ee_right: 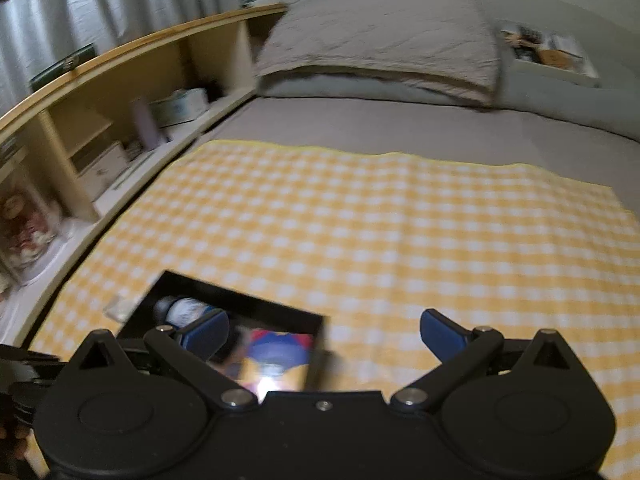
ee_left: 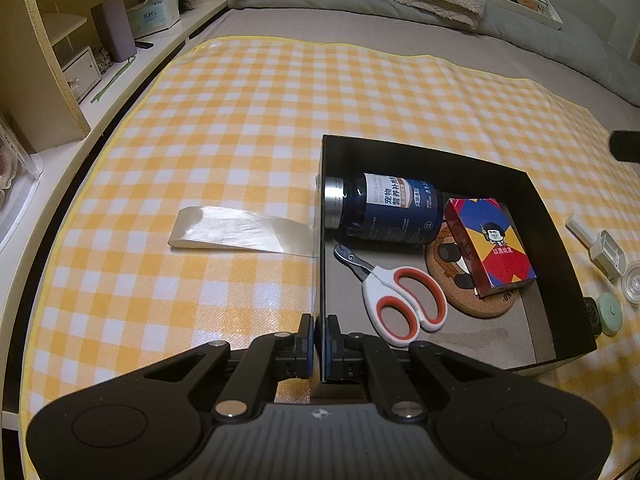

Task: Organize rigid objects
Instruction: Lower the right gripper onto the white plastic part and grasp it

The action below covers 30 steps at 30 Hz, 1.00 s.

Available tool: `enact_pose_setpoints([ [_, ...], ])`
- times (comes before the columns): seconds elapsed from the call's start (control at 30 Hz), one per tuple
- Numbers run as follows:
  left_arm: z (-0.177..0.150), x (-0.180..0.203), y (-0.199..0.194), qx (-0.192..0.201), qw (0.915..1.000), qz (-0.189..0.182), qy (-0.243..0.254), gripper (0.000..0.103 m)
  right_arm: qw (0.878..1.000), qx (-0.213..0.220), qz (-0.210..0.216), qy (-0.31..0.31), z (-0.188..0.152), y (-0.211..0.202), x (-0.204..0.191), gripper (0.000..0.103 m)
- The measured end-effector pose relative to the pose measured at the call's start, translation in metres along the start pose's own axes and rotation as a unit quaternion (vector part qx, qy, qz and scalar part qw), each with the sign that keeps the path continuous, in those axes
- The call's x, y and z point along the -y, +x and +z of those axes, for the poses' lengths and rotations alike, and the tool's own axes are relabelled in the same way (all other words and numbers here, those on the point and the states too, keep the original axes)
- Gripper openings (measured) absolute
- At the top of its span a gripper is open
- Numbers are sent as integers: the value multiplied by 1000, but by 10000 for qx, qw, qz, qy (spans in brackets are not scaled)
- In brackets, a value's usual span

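My left gripper (ee_left: 319, 350) and right gripper (ee_right: 324, 334): matte black linkage arms, silver pivot screws, blue finger pads (ee_right: 442, 332), round black side housings.

Glossy checked plastic mat (ee_left: 240, 128), matt black cardboard box (ee_left: 440, 160), rough cork coaster (ee_left: 480, 304), shiny metal-capped bottle (ee_left: 384, 208).

An open black box (ee_left: 436, 160) on the checked cloth holds a lying bottle (ee_left: 384, 208), scissors (ee_left: 396, 296), a coaster (ee_left: 468, 296) and a carton (ee_left: 490, 246).

We're reading "宠物营养补充" on the dark blue bottle (ee_left: 386, 210) label, and "以毒攻友" on the colourful card box (ee_left: 490, 246). Tissue pack (ee_left: 154, 16) print is staying illegible.
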<state>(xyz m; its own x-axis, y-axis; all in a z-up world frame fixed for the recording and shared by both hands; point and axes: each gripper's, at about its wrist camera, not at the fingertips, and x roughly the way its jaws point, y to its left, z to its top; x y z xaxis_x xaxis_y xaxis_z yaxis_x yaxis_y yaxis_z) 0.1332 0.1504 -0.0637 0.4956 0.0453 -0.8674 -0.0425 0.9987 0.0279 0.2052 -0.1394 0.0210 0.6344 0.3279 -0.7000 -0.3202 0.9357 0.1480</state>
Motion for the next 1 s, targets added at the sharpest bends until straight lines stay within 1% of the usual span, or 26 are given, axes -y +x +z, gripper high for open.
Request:
enact_pose_setpoints([
  [0.2, 0, 0, 0, 0, 10000, 1, -3, 6, 9977, -181, -574, 307, -13, 1, 46, 103],
  [0.4, 1, 1, -1, 4, 10000, 33, 2, 5, 9900, -709, -1038, 643, -35, 10, 83, 102],
  [0.43, 1, 1, -1, 5, 10000, 40, 2, 5, 9881, -817, -1119, 672, -39, 12, 88, 101],
  [0.5, 1, 2, -1, 7, 10000, 52, 5, 5, 9852, -961, -1218, 728, -47, 14, 95, 90],
  [0.63, 1, 3, -1, 7, 10000, 67, 7, 5, 9828, -1198, -1142, 816, -57, 19, 109, 78],
  [0.7, 0, 2, -1, 11, 10000, 73, 12, 5, 9839, -1192, -1094, 765, -60, 20, 114, 75],
  [0.77, 0, 2, 0, 9, 10000, 81, 13, 5, 9867, -1149, -1006, 551, -59, 22, 115, 75],
  [0.83, 0, 2, 0, 8, 10000, 81, 11, 5, 9882, -1126, -913, 488, -58, 25, 118, 71],
  [0.9, 0, 2, 0, 12, 10000, 80, 16, 5, 9883, -1121, -795, 657, -56, 31, 124, 66],
  [1.0, 0, 2, 0, 11, 10000, 79, 16, 5, 9869, -1093, -727, 936, -55, 42, 134, 64],
])
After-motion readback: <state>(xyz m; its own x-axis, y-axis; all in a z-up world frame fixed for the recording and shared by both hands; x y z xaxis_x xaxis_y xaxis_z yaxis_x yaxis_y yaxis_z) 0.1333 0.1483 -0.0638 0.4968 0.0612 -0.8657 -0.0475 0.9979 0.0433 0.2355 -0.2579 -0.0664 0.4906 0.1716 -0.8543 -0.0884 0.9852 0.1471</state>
